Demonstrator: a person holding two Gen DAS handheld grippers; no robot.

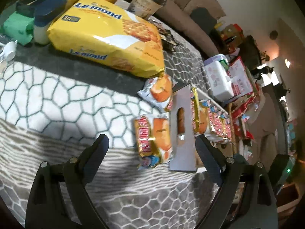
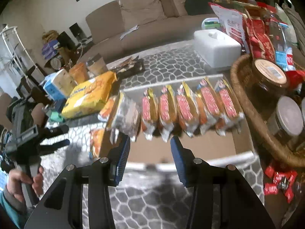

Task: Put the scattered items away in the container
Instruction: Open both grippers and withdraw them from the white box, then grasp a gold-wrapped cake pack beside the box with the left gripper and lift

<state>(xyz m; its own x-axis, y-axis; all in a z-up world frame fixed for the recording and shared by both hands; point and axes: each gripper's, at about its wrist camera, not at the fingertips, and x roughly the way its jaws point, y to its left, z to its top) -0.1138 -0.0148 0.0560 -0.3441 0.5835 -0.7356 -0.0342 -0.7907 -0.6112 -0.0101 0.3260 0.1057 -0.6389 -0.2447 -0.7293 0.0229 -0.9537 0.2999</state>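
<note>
I am holding the left gripper wide over a loose cake packet lying just outside the cardboard box end wall; the right gripper is hanging wide, empty. Packet looks light, soft, crinkly: pinching its middle. Yellow bag reading "Le-mond"

The big yellow biscuit bag, lying ahead and to the left of the left gripper, is showing "Le-mond" in blue letters twice, once along its top face and once along its near edge. A small badge near its upper left corner is showing the number "10". Print on the small cake packets and the cup is staying too blurred to read.
</note>
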